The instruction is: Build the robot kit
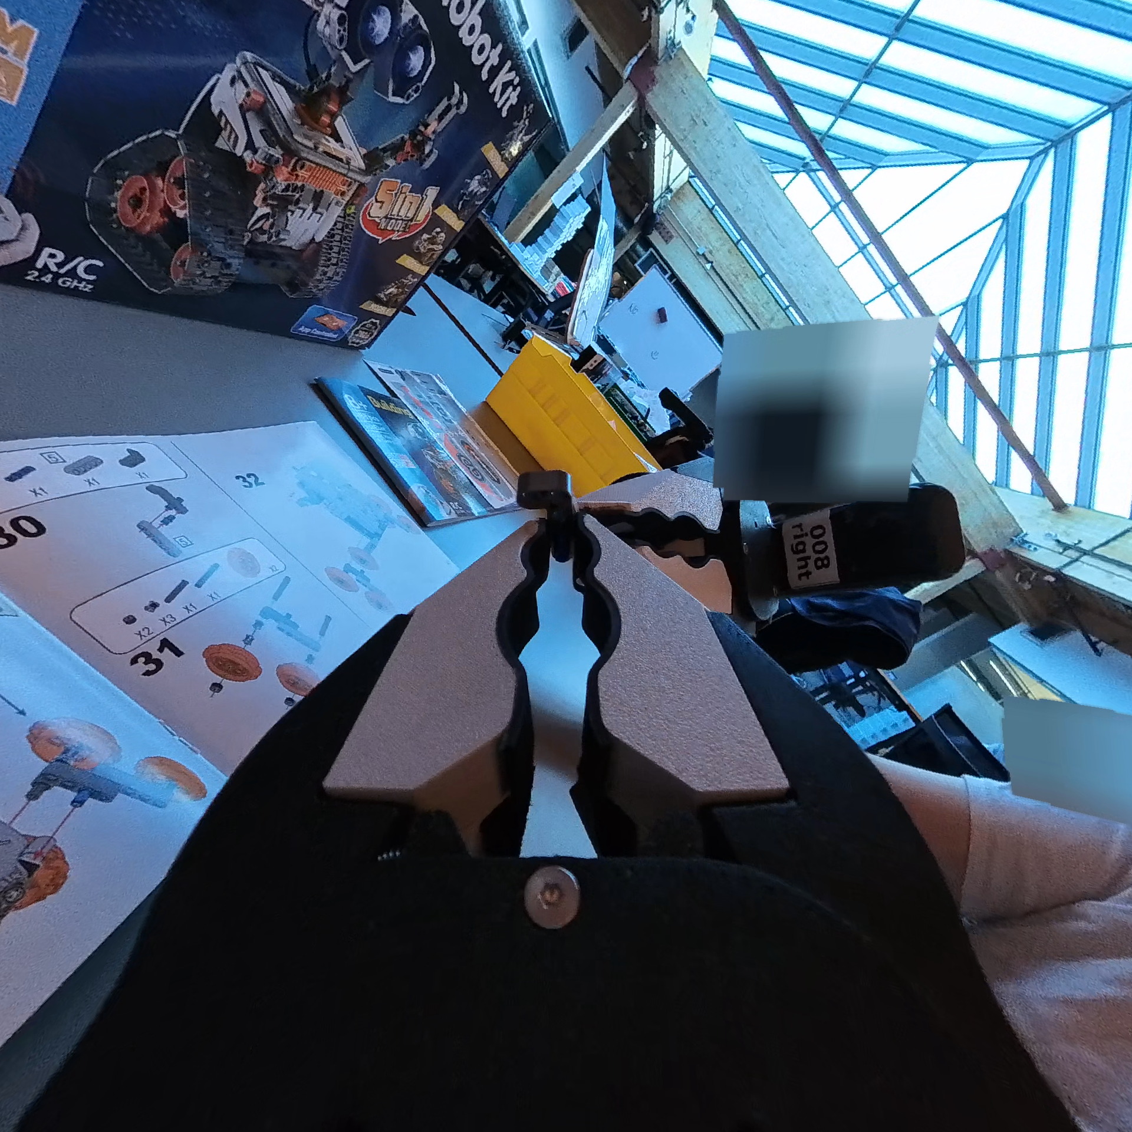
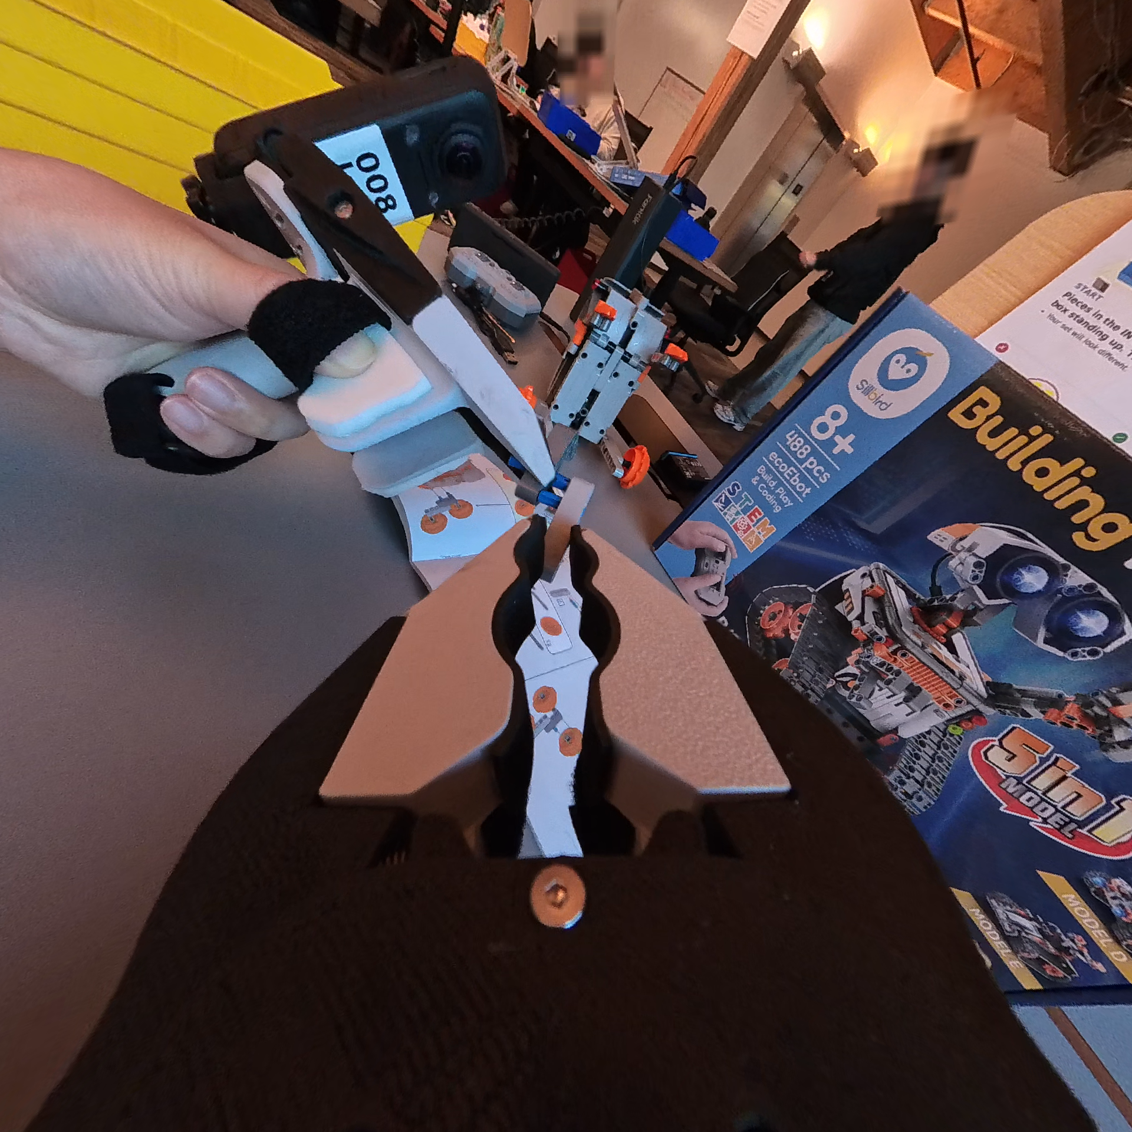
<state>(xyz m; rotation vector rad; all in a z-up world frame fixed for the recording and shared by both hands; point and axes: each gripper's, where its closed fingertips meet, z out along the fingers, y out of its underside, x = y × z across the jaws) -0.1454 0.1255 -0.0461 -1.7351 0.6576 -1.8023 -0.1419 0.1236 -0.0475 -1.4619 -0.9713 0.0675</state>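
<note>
My left gripper (image 1: 557,527) is shut on a small dark grey piece (image 1: 544,487) with a blue pin (image 1: 560,547), held above the table. In the right wrist view a hand brings the left gripper (image 2: 548,484) in from the left, with the pin piece (image 2: 547,494) at its tip. My right gripper (image 2: 556,533) is shut on a pale flat piece (image 2: 566,517) that stands up between its fingertips. The blue pin touches this flat piece. In the left wrist view the right gripper (image 1: 606,514) comes in from the right and meets my left fingertips.
An open instruction booklet (image 1: 184,551) lies on the grey table (image 2: 184,582). The kit box (image 2: 919,612) stands alongside it. A partly built model (image 2: 612,355), a loose orange wheel (image 2: 634,465), a grey controller (image 2: 490,291) and a yellow bin (image 1: 563,416) lie farther off. A person (image 2: 857,294) stands behind. Less than 4 cm separates the two grippers' tips.
</note>
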